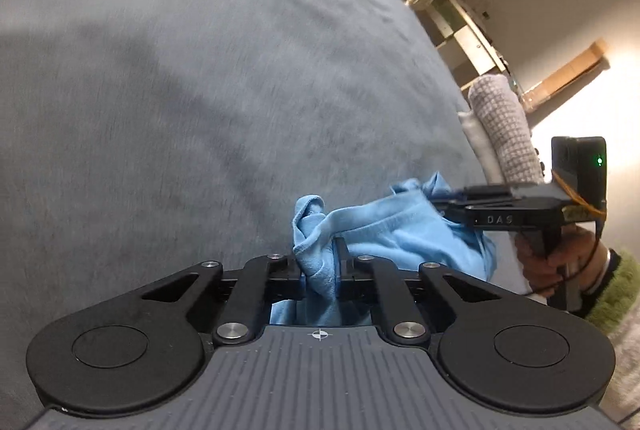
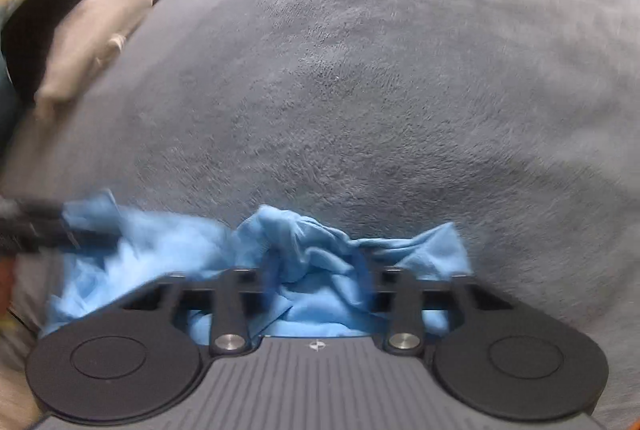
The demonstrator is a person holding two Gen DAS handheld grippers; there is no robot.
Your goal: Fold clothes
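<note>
Here the light blue garment [image 1: 384, 230] lies crumpled in a soft, wrinkled heap on the grey fleece blanket [image 1: 200, 90], its thin fabric bunched into ridges and folds with one loose edge curling upward. The left gripper [image 1: 320, 262] has its jaws drawn nearly together on a twisted bunch of the cloth, and the right gripper [image 2: 316, 270] pinches another gathered fold at the garment's other side. In the right wrist view the cloth spreads leftward, blurred, beneath the tool.

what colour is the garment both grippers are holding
Light blue garment, clearest in the left wrist view.
</note>
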